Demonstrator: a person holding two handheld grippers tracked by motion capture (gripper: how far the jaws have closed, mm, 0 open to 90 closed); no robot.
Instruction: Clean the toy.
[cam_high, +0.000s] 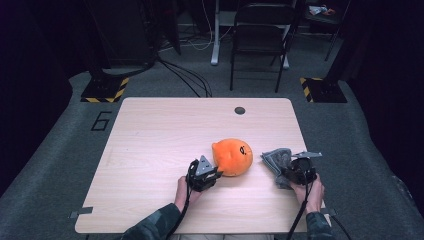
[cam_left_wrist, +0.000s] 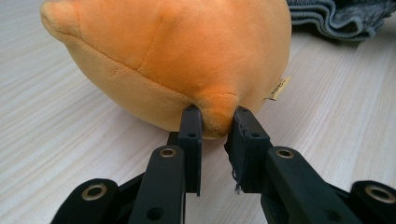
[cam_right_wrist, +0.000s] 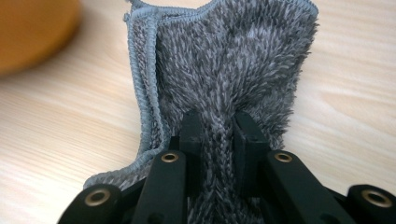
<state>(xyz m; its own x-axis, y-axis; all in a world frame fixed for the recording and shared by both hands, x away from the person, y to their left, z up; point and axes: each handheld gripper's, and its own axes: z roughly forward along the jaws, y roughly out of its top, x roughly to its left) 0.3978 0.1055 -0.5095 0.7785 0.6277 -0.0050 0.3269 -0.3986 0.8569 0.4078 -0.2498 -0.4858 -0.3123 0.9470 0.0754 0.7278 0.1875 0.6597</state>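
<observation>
Both tongs sit low on the pale wooden tabletop (cam_high: 165, 135) in the high view. The left tongs (cam_high: 216, 172) meet the near-left side of the round orange plush toy (cam_high: 233, 156), which lies a little right of the middle of the tabletop, towards the person's edge. The right tongs (cam_high: 283, 172) rest at the crumpled grey fluffy cloth (cam_high: 278, 160), which lies just beside the toy on its right, near the right edge. A hand (cam_high: 184, 190) in a camouflage sleeve (cam_high: 152, 226) carries the left tongs. A black folding chair (cam_high: 260, 35) stands on the grey floor beyond the tabletop.

From the left gripper view, the left tongs (cam_left_wrist: 216, 122) pinch a small fold of the orange plush toy (cam_left_wrist: 173, 51) at its lower edge; the fabric bulges between the two black tips. A small tan label (cam_left_wrist: 279, 88) sticks out of the toy on the right, and the grey cloth (cam_left_wrist: 341, 18) lies behind it at the upper right.

From the right gripper view, the right tongs (cam_right_wrist: 218, 128) are pressed on a gathered ridge of the grey fluffy cloth (cam_right_wrist: 233, 60), which fans out above them with its stitched hem (cam_right_wrist: 142, 70) on the left. The orange toy (cam_right_wrist: 32, 32) is a blur at the upper left.
</observation>
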